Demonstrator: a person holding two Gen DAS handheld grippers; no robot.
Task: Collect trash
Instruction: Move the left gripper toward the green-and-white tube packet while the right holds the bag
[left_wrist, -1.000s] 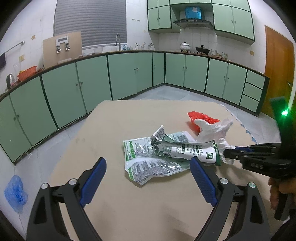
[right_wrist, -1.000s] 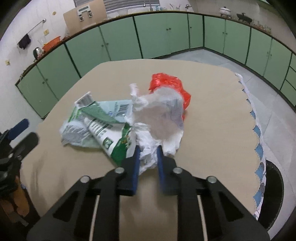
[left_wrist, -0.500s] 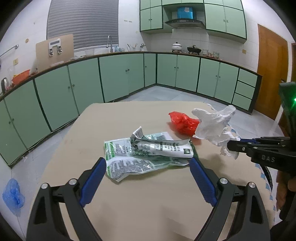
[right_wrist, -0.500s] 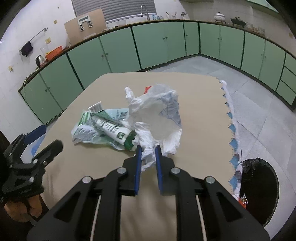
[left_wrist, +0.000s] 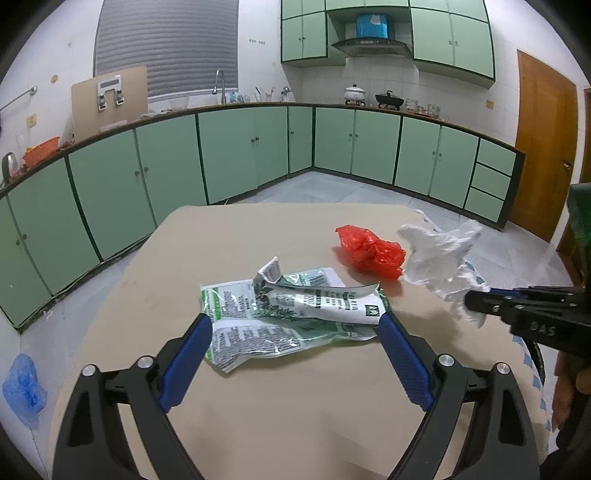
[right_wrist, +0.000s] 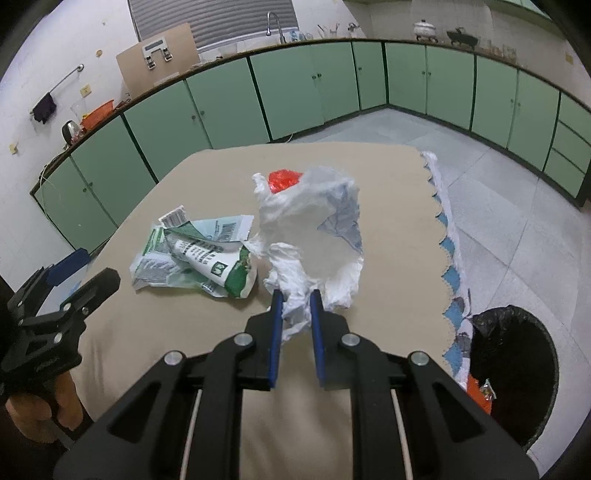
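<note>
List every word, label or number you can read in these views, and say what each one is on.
"DAS": embossed on the black body of the right gripper, seen from the left wrist view; somewhat blurred.
Green-and-white wrappers: printed lines, a barcode and a small square logo, all too small and blurred to read.
White plastic bag: a faint blue print, no legible words.
Nothing else is readable.
</note>
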